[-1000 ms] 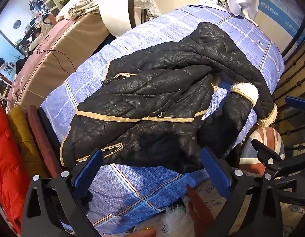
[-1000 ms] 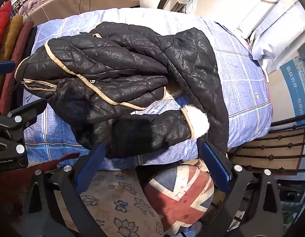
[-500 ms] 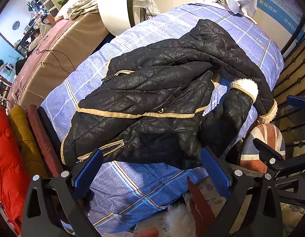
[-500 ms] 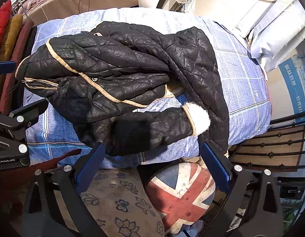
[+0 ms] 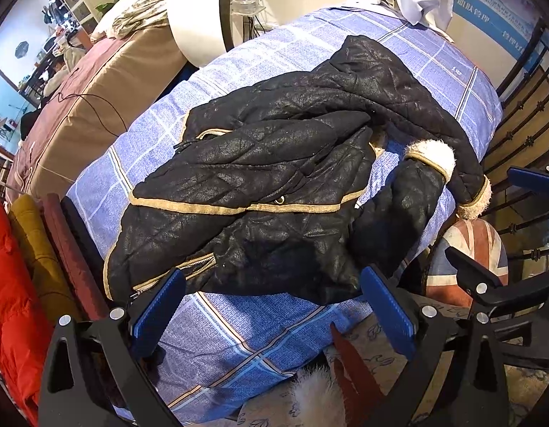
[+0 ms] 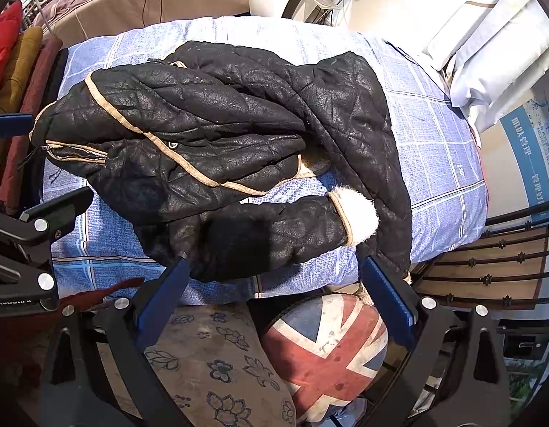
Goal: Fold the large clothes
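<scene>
Because the black quilted jacket (image 5: 274,192) lies crumpled across the bed (image 5: 345,46), reaching toward its near edge, neither tool grips anything yet. Left gripper (image 5: 274,306) hovers spread off the near edge, by the zip hem; right gripper (image 6: 274,295) spread likewise, below the fur-cuffed sleeve (image 6: 285,231) doubled back along that edge. Likely both are positioned to take hem and sleeve. Flag-print cushion (image 6: 327,348) sits below the near edge.

Black quilted jacket (image 6: 217,149): far sleeve cuff hidden past blue checked bedcover (image 6: 434,149) edge. White fur object (image 5: 317,395): cropped, unidentifiable.
</scene>
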`<state>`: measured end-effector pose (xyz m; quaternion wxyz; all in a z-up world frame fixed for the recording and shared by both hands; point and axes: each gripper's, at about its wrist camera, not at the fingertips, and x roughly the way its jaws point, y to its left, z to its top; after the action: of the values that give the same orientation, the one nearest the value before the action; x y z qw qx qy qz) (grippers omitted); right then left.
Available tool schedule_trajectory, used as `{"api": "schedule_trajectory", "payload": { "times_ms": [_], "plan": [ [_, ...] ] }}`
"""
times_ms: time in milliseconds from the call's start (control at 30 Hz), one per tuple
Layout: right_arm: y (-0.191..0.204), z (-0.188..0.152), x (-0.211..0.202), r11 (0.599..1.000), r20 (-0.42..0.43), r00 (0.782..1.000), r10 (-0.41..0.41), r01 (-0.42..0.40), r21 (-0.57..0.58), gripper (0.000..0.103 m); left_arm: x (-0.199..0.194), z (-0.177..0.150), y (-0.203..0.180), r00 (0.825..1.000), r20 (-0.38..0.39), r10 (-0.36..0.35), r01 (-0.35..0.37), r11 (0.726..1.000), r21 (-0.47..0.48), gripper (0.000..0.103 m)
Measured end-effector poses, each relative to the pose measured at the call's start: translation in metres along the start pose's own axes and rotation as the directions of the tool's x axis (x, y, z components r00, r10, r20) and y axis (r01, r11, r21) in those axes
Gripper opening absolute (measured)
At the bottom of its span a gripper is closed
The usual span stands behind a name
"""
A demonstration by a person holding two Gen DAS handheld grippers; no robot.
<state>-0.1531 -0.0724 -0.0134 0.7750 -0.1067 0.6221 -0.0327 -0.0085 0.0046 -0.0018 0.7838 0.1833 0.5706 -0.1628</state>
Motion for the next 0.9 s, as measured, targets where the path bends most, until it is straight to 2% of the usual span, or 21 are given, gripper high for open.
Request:
{"api": "schedule_trajectory", "payload": {
  "times_ms": [900],
  "plan": [
    [-0.0019, 0.0002, 0.0040, 1.000, -0.013, 1.000, -0.004, 0.004, 0.008, 0.096, 0.0030, 0.0063, 0.0019, 1.000, 0.001, -0.011, 0.011, 1.000, 0.004, 0.097]
  ]
}}
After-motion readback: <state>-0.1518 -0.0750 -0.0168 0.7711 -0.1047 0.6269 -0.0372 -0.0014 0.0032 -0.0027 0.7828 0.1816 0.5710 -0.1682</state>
